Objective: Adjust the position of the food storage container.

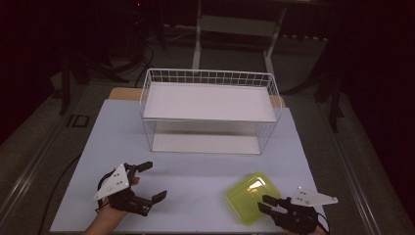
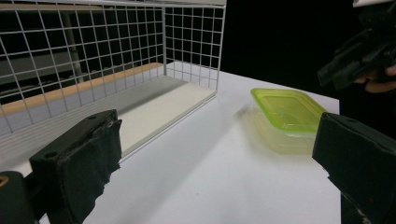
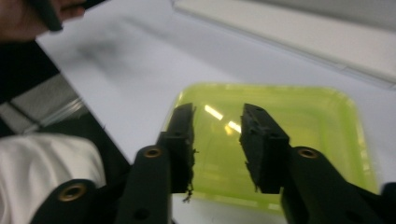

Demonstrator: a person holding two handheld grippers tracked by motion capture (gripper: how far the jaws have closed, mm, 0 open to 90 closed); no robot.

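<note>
Lime-green lidded container (image 1: 248,197) sits on the white bench (image 1: 195,171) at the near right, well apart from the white wire basket (image 1: 210,110) that stands toward the far edge, centre. Right gripper (image 1: 268,203) is over the container's near right edge; in the right gripper view its two black fingers (image 3: 183,140) stand a short way apart w/ the green lid showing through the gap betw. them, pads not pressing on anything as far as can be seen. Whether the tips touch the lid can't be told, view is blurred. Left gripper (image 1: 150,181) is at the near left of the bench, held in a hand (image 1: 110,210), fingers spread wide w/ nothing betw. them; the left gripper view looks across bare bench toward the container (image 2: 287,116) and the basket's corner (image 2: 191,51). Basket has a white board as its floor and a second white shelf board higher up, wire grid rim around the top. A strip of wood-coloured edge shows behind the basket. Nothing lies betw. container and basket, just open bench surface. Around the bench: dark floor, a pale frame leg behind the basket, cables at far left. Grey three-cornered plates sit on top of both grippers.
</note>
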